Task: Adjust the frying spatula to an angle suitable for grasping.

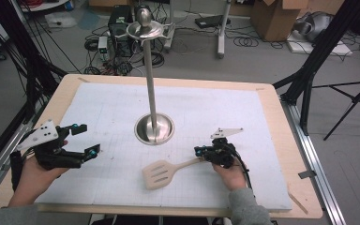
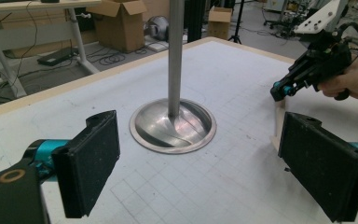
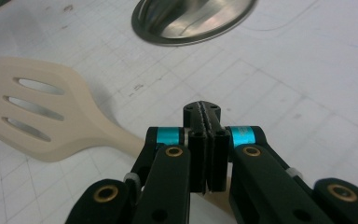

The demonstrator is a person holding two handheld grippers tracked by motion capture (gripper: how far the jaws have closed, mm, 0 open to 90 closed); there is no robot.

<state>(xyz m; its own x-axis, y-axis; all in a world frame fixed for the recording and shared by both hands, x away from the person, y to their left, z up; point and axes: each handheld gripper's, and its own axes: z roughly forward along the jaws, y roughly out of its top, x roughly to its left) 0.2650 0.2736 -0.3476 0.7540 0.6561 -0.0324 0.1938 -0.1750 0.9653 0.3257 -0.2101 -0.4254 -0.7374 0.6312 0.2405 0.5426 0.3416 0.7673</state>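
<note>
A cream slotted spatula (image 1: 161, 172) lies on the white mat, with its head toward the near edge and its handle running right. My right gripper (image 1: 201, 152) hovers over the handle's end, jaws shut with the pads pressed together. In the right gripper view the spatula (image 3: 46, 116) has its handle passing under the right gripper (image 3: 206, 116); I cannot tell whether they touch. My left gripper (image 1: 86, 139) rests at the mat's left side, open and holding nothing. In its own view the left gripper (image 2: 200, 172) faces the stand's base, with the right gripper (image 2: 279, 91) farther off.
A tall steel stand (image 1: 152, 93) rises from a round base (image 1: 154, 129) at the mat's middle, with a ring and ball on top. The white gridded mat (image 1: 215, 108) covers a wooden table (image 1: 65, 89). Cables, boxes and tripod legs crowd the floor beyond.
</note>
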